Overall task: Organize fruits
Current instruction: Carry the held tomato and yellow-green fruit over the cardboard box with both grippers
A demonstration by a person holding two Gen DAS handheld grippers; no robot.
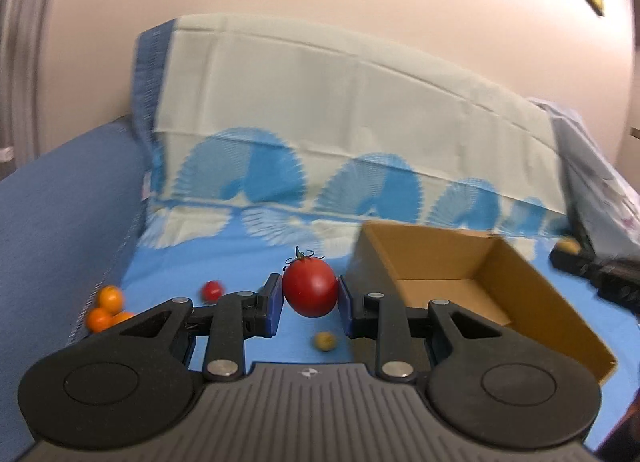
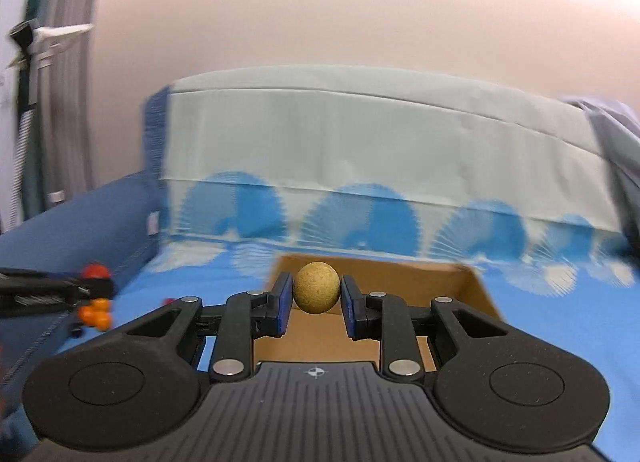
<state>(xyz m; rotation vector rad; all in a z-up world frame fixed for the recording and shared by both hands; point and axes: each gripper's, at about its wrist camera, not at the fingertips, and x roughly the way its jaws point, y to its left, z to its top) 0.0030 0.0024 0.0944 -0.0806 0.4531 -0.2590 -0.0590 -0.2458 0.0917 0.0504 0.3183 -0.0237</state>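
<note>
My left gripper (image 1: 310,296) is shut on a red tomato (image 1: 310,288) with a green stem, held above the blue bedsheet just left of an open cardboard box (image 1: 500,282). My right gripper (image 2: 316,294) is shut on a tan round fruit (image 2: 317,287), held over the near edge of the same box (image 2: 460,286). On the sheet lie a small red tomato (image 1: 212,291), a small tan fruit (image 1: 324,341) and a cluster of oranges (image 1: 106,308). The oranges (image 2: 96,314) and the left gripper with its tomato (image 2: 95,272) show blurred at the left of the right wrist view.
A large pillow (image 1: 340,122) with blue fan prints stands behind the box against the wall. A dark blue fabric edge (image 1: 60,222) runs along the left. The right gripper (image 1: 592,266) shows as a dark blur at the right of the left wrist view.
</note>
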